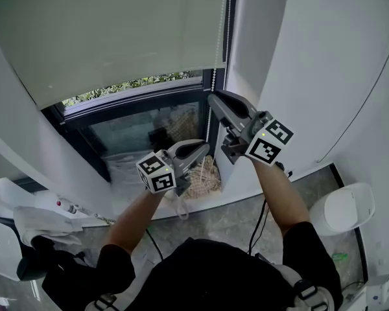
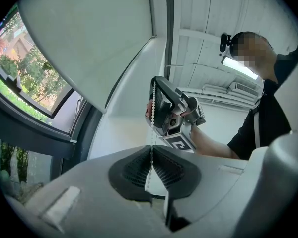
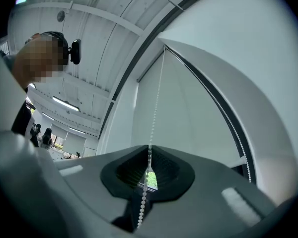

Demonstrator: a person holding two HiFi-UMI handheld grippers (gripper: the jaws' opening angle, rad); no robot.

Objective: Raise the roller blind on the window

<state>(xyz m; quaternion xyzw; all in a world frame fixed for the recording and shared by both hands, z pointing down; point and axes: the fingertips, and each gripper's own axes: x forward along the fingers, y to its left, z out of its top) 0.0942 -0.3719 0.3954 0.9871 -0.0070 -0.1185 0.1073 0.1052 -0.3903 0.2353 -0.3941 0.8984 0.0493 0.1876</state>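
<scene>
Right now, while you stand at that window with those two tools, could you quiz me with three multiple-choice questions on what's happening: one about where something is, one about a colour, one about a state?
1. Which gripper clamps the bead chain higher up?
A the left
B the right
C both level

2. What colour is the chain?
A red
B black
C white

3. How does the roller blind hang?
A fully down
B partly raised
C taken off

Answers:
1 B: in the head view the right gripper sits above the left gripper.
2 C: its beads look white in both gripper views.
3 B: window glass shows beneath the blind's bottom edge.
</scene>
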